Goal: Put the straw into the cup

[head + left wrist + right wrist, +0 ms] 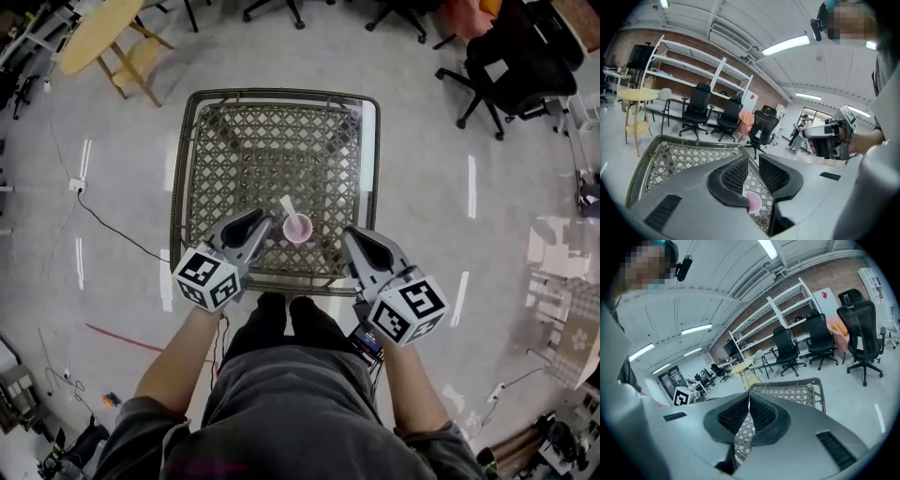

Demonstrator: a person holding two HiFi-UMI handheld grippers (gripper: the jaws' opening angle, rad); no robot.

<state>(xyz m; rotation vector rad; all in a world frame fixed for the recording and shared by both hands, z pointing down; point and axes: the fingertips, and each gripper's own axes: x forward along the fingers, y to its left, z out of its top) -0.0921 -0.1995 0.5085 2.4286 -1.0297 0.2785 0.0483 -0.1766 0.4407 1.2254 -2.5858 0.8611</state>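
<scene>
1. Both forearms reach forward over the near edge of the wicker table [369, 150]. The left gripper [255, 223] and right gripper [359, 240] flank the pink cup [298, 230].
2. The straw [287, 208] stands in the cup, its top end tilted away and to the left.
3. The cup sits just beyond the left jaws, which are narrowly apart and empty. The right jaws are closed tip to tip on nothing, with the cup to their left.

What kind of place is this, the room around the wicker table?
Probably an open office or lab workspace: black swivel chairs stand on a bare floor, white metal shelving runs along a brick wall, and strip lights hang from the ceiling.
</scene>
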